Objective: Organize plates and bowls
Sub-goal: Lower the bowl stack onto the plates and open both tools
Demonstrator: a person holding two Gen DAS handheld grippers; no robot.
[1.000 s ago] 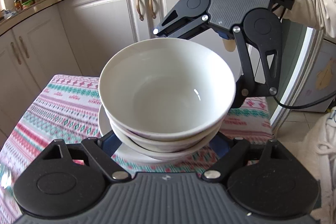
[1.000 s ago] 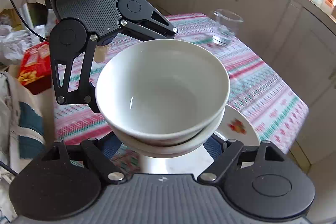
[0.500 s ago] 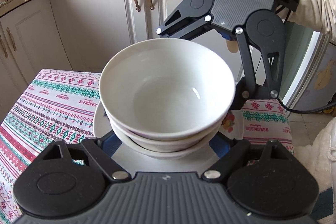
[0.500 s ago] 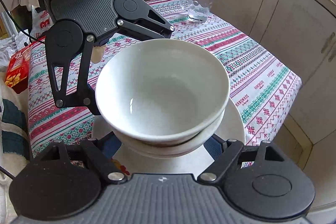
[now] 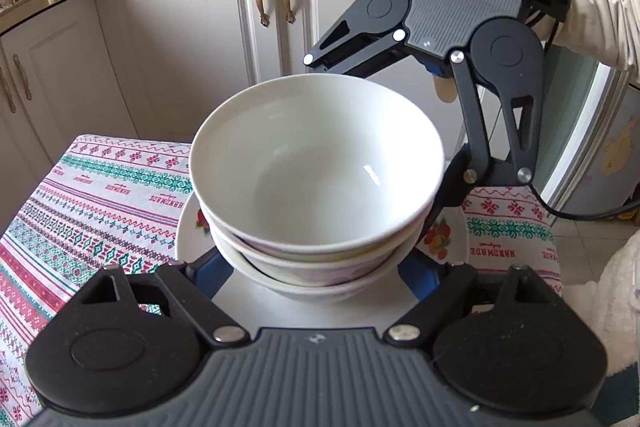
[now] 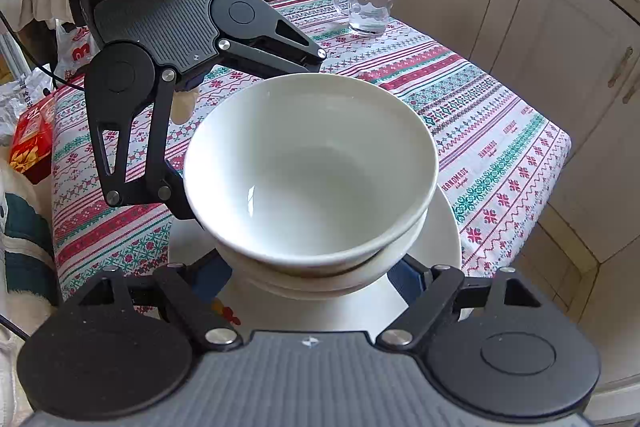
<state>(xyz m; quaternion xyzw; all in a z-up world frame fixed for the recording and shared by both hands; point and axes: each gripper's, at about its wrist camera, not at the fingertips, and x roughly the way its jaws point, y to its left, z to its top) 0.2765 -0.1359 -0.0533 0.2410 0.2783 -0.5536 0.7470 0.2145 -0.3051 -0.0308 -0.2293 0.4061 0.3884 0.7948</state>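
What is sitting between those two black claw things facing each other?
A stack of white bowls fills the gap between the left gripper and the right gripper, over a plate. Both wrist views show it.

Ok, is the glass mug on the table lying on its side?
No, the glass mug stands upright on the striped tablecloth, well beyond the stacked bowls.

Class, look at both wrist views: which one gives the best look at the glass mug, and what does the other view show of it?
The right wrist view. There the glass mug stands upright and unobstructed on the far end of the patterned tablecloth, handle to the left in the picture. The left wrist view shows nothing of it: it faces the cabinets instead.
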